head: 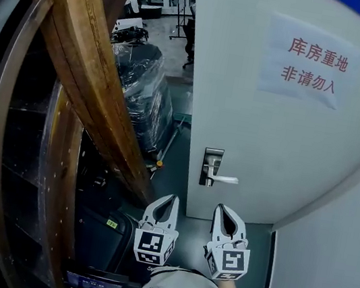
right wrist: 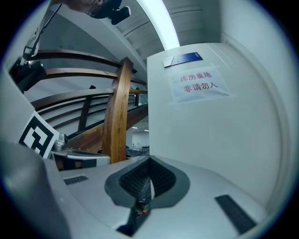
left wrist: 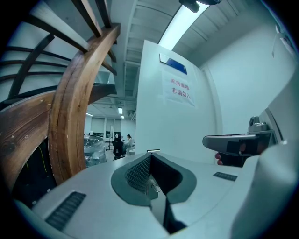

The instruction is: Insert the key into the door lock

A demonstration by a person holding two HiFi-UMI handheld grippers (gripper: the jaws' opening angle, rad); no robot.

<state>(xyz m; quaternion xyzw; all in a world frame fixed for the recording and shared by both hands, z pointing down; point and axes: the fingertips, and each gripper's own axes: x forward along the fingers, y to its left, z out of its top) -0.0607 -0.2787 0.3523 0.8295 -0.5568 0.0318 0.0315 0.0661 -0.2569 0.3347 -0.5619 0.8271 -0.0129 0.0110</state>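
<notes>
Left gripper (head: pixel 170 200) level, pinching what may be key (left wrist: pixel 153 187); right gripper (head: pixel 222 208) alongside, closed.

1. Doors: one white door (head: pixel 272 121).
2. Paper signs: one paper sign (head: pixel 306 62) on the upper half of the door, with two lines of red characters.
3. Blue plates: one blue plate (head: pixel 354 3) on the door, above the sign.
4. Lock plates: one lock plate (head: pixel 213 159) at the door's left edge, carrying one lever handle (head: pixel 225 179).
5. Grippers: two, the left gripper (head: pixel 170 200) and the right gripper (head: pixel 222 210), both just below the door.
6. Marker cubes: two, the left cube (head: pixel 152 246) and the right cube (head: pixel 232 261), one on each gripper.
7. Curved wooden beams: at least three left of the door; the thickest beam (head: pixel 90 70) is the nearest to it.
8. Plastic-wrapped bundles: one wrapped bundle (head: pixel 139 78), left of the door.
</notes>
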